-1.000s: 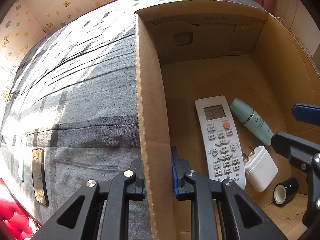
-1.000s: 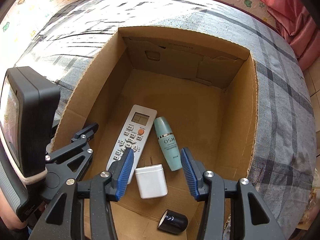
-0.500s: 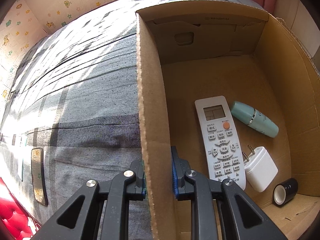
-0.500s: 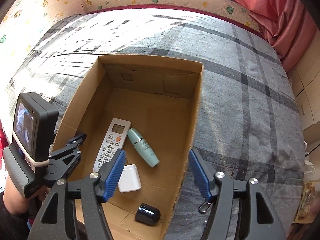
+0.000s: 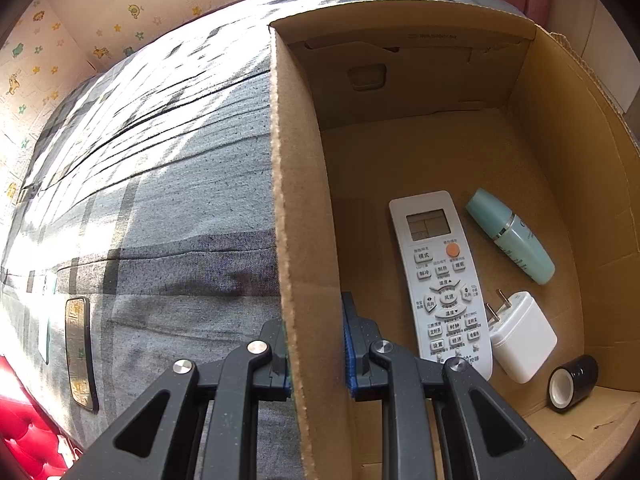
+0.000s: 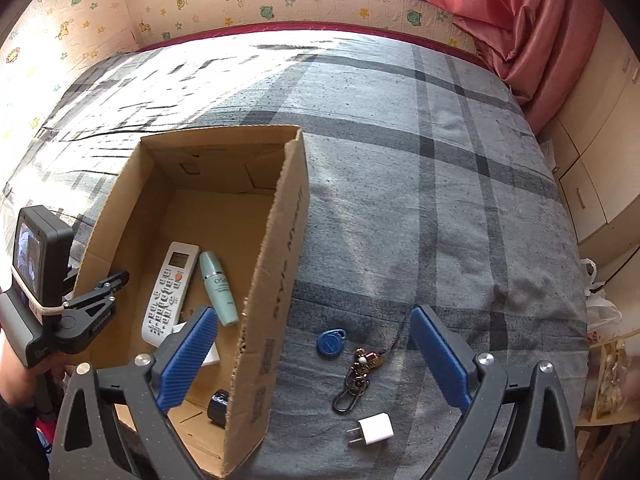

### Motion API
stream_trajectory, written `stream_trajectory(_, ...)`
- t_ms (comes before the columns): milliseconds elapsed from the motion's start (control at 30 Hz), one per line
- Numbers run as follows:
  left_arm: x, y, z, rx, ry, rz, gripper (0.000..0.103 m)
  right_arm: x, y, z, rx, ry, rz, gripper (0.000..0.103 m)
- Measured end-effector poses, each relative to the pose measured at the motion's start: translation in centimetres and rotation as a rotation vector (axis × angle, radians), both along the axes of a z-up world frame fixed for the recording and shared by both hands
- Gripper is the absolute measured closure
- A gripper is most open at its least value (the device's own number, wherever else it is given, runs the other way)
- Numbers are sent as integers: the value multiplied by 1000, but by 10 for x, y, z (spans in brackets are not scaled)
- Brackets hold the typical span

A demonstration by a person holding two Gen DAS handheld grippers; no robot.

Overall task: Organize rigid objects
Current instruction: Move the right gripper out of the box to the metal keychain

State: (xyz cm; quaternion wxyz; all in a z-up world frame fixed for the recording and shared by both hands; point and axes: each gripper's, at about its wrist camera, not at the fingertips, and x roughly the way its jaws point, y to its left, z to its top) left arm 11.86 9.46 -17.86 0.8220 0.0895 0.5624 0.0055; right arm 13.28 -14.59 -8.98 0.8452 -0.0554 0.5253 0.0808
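My left gripper (image 5: pixel 316 344) is clamped on the cardboard box (image 6: pixel 280 264) wall; right gripper (image 6: pixel 312 360) gapes wide and empty. I'd drop straight onto the keychain (image 6: pixel 358 372) beside the box, centring it.

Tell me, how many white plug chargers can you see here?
2. One white charger lies inside the cardboard box, beside the remote. A smaller white charger lies on the bedspread outside the box, near the keychain. Others may be hidden.

The left gripper (image 5: pixel 316 344) was clamped on a cardboard wall (one finger on either side of it), while the right gripper (image 6: pixel 312 360) hovered higher up with its blue-padded fingers (image 6: pixel 188 356) spread wide and holding nothing.
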Motion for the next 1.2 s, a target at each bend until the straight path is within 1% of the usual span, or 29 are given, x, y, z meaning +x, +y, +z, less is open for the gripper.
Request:
stream_trajectory(167,0,0,1,8,-2,-2,82,-2,-29,-17,5,28,-51,4)
stream_trajectory(367,-1,-3,1,13,-2,-2,82,-6,-53,-44,-18,52,-98,4)
stream_trajectory(533,-1,-5,1,20,-2,-4,82,-5,-66,-71,12,89,-148,4)
stream_trajectory(667,-1,-6,1,25,-1,-5,82,-4,-69,-93,3,101,-163,4)
stream_trajectory(833,-1,-7,0,35,-1,-9,82,-4,-69,-114,-5,114,-159,4)
stream_trajectory(967,-1,-7,0,35,-1,-9,82,-4,-66,-125,-19,116,-152,4)
stream_trajectory(1100,-1,-6,1,29,-1,-6,82,-4,-63,-139,-40,137,-150,5)
stream_trajectory(1200,-1,-6,0,31,0,-7,82,-4,-62,-144,-46,142,-151,5)
